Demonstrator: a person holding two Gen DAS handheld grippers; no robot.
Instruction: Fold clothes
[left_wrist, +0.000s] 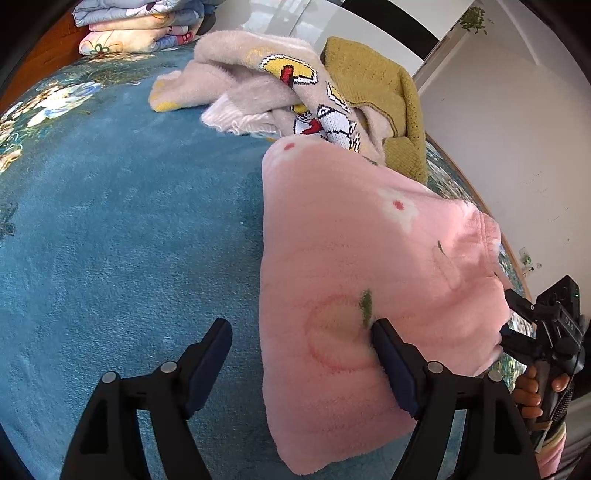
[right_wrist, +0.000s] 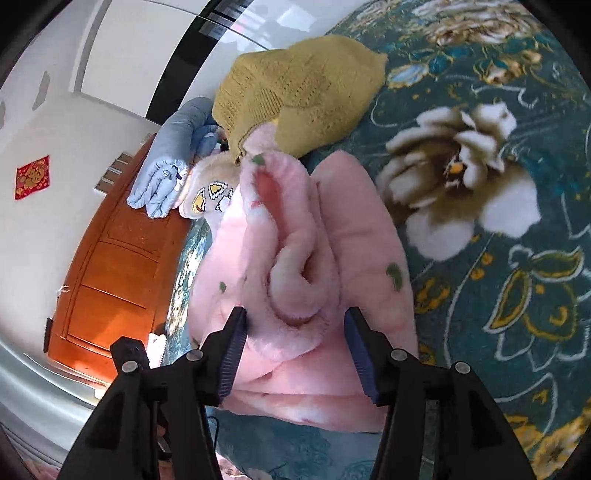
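Pink fleece garment (left_wrist: 351, 258) lies folded on the blue floral bedspread (left_wrist: 122, 229).

Left tool (left_wrist: 301, 354) stands wide apart at 6 o'clock, its right pad touching the fleece, gripping nothing. Right tool (right_wrist: 295, 350) is parted, a loose pink fold between its pads, unclamped. A beige cartoon sweater (left_wrist: 280, 92) and a mustard knit (left_wrist: 376, 85) lie heaped at 12 o'clock.

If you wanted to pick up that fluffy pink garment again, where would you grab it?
Probably the rolled ridge of fleece standing up on the pink garment, right ahead of the right gripper. Its open jaws already straddle that ridge, so coming straight forward and closing should catch it. The flat panels beside it lie smooth on the bedspread and offer less to pinch.
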